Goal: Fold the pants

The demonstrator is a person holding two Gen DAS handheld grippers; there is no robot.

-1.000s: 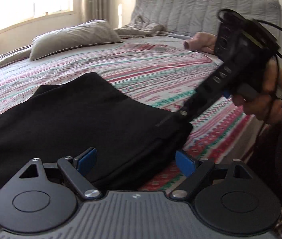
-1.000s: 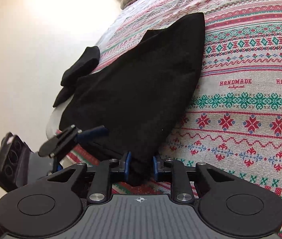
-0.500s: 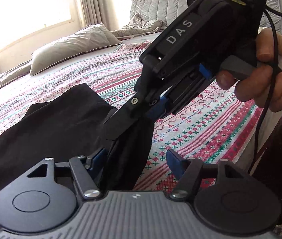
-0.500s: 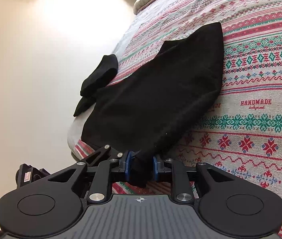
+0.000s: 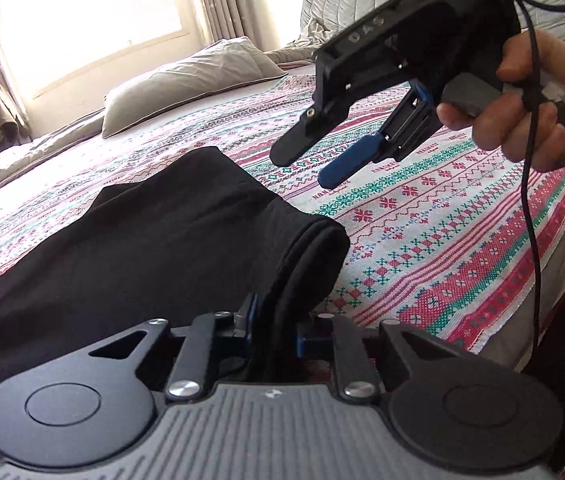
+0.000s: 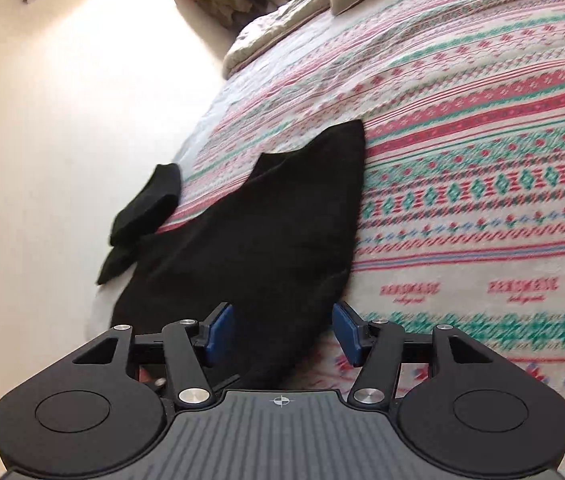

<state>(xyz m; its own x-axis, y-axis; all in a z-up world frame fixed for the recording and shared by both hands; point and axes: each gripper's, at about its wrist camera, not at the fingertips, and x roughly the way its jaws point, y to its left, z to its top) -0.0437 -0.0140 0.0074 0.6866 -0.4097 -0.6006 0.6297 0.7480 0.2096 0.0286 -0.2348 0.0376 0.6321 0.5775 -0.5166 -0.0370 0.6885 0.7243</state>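
Over at the left, by the bright window, a grey pillow lies at the head of the bed, whose cover is striped in red, green and white. The black pants are spread across the near side of that cover, flat for most of their length, with 1 end bunched into a thick rounded fold near the bed's edge. In the right wrist view part of the black cloth droops over the side of the bed toward the pale floor.

The left gripper sits right at that bunched end. Its jaws are closing, and the fold of black cloth fills the narrow gap between the 2 blue pads, which look to be pinching it.

Further right, up in the air above the bed cover, a hand holds the right gripper by its grey handle, a black cable hanging from it. Its jaws are opening: the 2 fingers stand spread with nothing pressed between them. From its own camera the blue pads sit either side of the dark cloth below without touching it.
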